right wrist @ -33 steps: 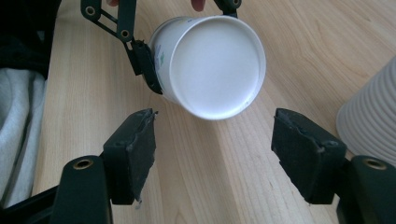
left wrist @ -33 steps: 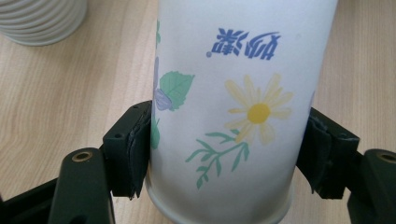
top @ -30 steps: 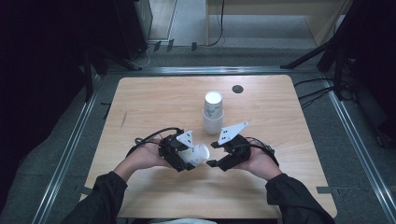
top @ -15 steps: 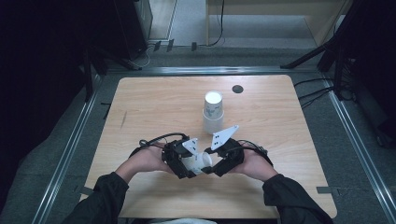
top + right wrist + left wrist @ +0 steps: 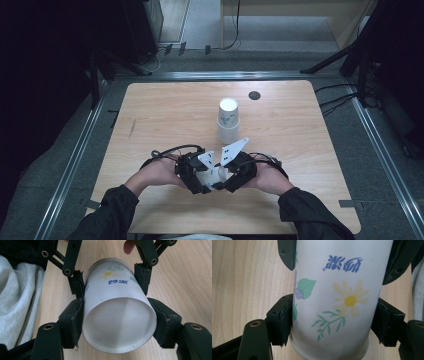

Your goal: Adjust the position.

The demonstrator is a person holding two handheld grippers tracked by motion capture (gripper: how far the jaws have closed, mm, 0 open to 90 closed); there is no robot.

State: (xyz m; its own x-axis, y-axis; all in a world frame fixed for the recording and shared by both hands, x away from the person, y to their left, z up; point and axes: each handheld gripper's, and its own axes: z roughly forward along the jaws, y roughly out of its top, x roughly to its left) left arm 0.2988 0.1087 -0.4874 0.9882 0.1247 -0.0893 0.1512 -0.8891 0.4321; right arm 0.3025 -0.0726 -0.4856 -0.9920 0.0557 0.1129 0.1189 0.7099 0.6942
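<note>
A white paper cup printed with a daisy lies on its side low over the near edge of the tabletop, clamped from both ends: the left gripper has its fingers pressed on the wall near the rim, and the right gripper has its fingers closed on the base end. The cup looks light, thin and easy to crush, so a gentle hold near the stiffer rim or base seems safest. Farther back stands a stack of cups, upside down.
</note>
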